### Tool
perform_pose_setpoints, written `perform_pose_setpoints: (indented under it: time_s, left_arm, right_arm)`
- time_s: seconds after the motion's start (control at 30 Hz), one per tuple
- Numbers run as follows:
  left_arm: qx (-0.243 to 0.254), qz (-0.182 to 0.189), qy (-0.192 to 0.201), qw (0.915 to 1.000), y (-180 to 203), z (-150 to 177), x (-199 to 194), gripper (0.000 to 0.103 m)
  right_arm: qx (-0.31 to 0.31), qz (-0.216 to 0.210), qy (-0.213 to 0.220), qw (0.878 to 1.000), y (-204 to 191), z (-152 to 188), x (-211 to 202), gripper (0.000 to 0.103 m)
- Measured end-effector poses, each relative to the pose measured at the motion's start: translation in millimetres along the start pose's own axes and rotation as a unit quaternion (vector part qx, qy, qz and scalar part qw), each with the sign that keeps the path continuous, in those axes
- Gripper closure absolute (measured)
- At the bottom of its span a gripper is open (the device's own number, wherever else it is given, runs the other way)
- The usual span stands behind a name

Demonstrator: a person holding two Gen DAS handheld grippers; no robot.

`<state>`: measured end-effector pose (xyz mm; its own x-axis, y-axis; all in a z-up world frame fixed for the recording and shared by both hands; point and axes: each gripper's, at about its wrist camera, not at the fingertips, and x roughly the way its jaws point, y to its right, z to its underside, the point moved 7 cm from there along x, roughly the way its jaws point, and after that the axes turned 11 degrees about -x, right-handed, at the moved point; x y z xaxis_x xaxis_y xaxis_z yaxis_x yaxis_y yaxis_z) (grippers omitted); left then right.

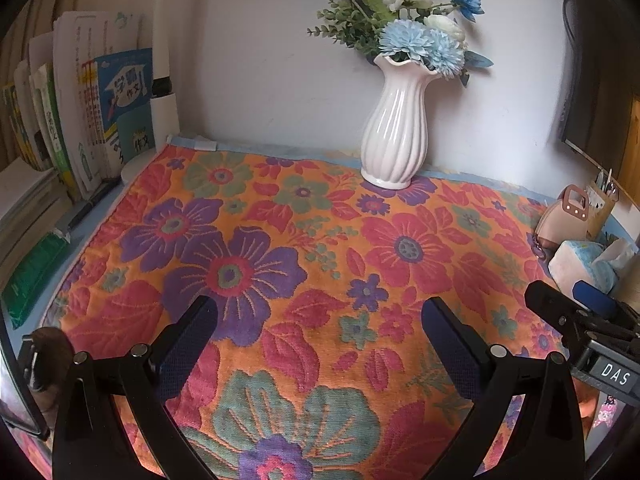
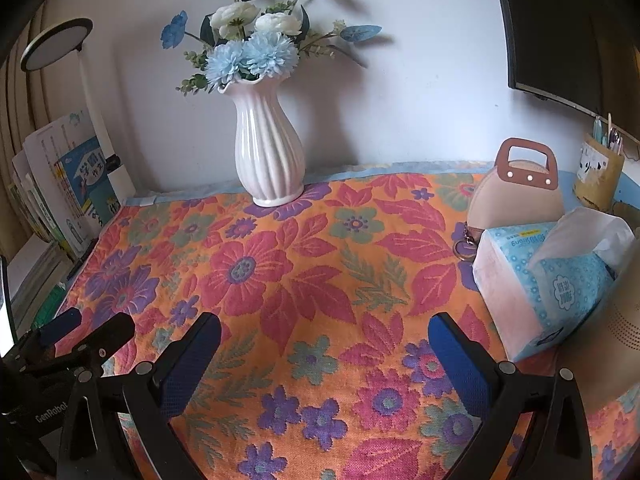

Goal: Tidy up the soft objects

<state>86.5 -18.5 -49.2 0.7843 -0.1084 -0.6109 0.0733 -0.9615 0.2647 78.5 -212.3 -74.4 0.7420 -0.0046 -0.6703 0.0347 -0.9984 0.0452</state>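
- The flowered towel point(image 1: 304, 264) is lying spread flat over the desk, covering most of it, its far edge running under the white ribbed vase point(image 1: 394, 128) by the wall.
- The left gripper point(image 1: 318, 320) is hovering low over the near part of the towel, its two fingers spread wide with nothing between them.
- The right gripper point(image 2: 324, 340) is hanging level beside it, just to the right, its blue-padded fingers point(image 2: 460, 364) likewise parted and holding nothing; each gripper is showing at the edge of the other's view.
- One vase is standing on the towel, holding blue and white flowers point(image 2: 256, 44).
- One tissue pack point(image 2: 548, 280) is sitting at the towel's right edge, with one pink handbag point(image 2: 520, 196) just behind it and one pen cup point(image 2: 598, 176) farther back.
- One row of books point(image 1: 80, 120) is standing along the left; the count is hard to make out.
- A dark screen point(image 2: 560, 32) is being cut off at the upper right, and a desk lamp point(image 2: 56, 46) is showing only partly at the left.
- The towel's near edge is running out of view below both grippers.
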Motion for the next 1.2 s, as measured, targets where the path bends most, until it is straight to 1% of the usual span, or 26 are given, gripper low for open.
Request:
perform_pose_setpoints:
  time_s: [0.57, 0.8, 1.2]
  left_arm:
    - [-0.013, -0.004, -0.009, 0.9999, -5.1, 0.1, 2.8, 0.001]
    - [-0.007, -0.01, -0.009, 0.9999, -5.0, 0.6, 3.8, 0.001]
    - [-0.002, -0.006, -0.011, 0.9999, -3.7, 2.2, 4.3, 0.001]
  right_arm:
    - [-0.005, 0.002, -0.003, 1.0, -1.4, 1.0, 2.0, 0.0]
    - [-0.006, 0.003, -0.005, 1.0, -1.5, 1.6, 2.6, 0.0]
    - [-0.009, 0.003, -0.008, 1.0, -3.0, 1.9, 3.1, 0.0]
